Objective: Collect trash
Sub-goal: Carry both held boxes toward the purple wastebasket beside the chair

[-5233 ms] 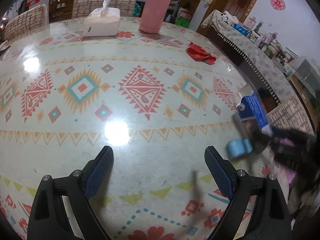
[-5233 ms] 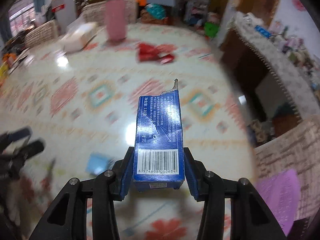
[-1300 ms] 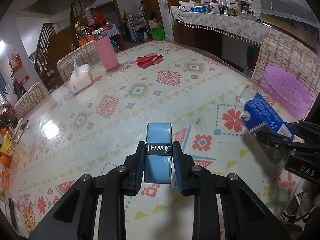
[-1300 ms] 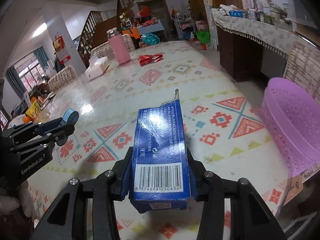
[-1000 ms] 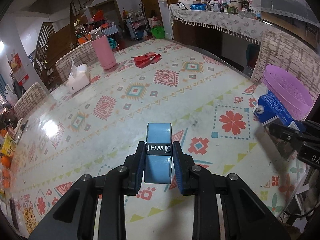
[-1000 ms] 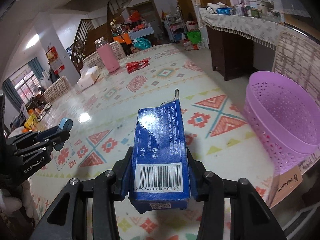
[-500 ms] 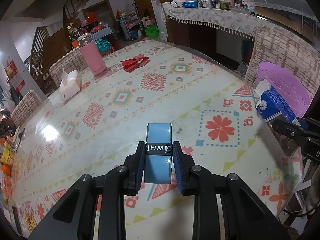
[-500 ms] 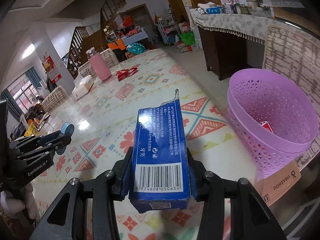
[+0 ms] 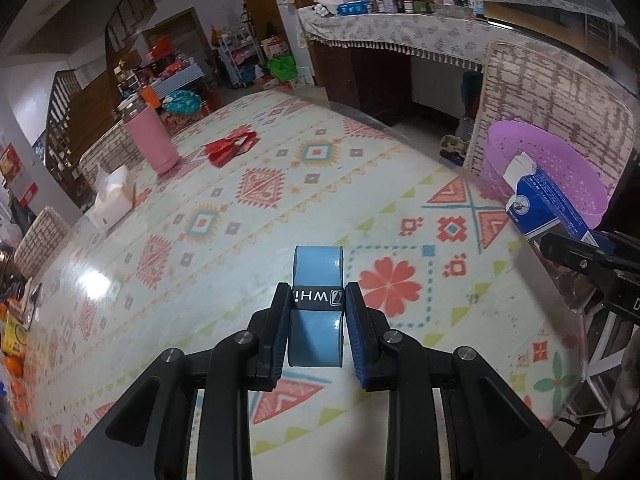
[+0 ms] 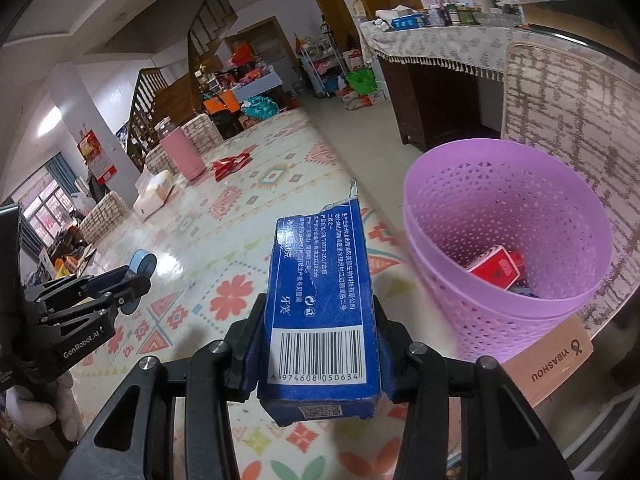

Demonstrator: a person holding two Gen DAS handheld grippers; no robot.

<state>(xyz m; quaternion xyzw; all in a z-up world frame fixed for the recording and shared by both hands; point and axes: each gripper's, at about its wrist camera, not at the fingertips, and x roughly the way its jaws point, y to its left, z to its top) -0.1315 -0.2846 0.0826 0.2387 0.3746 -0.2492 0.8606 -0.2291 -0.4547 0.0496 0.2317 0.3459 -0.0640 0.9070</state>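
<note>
Left gripper (image 9: 315, 312), empty and open five seconds back, now clamps blue roll (image 9: 317, 308), lifted off worktop (image 9: 248, 208). Right gripper (image 10: 320, 344) carries blue carton (image 10: 320, 296) from mid-worktop toward its edge; purple basket (image 10: 560, 304) now just beside carton, contents visible.

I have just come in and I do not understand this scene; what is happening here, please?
A person is clearing trash from a patterned table with two hand-held tongs. The right tongs grip a torn blue carton close to the purple basket, which already holds a red box. The left tongs hold a light blue tape roll above the table. A red wrapper lies on the far side, near a pink bottle.
</note>
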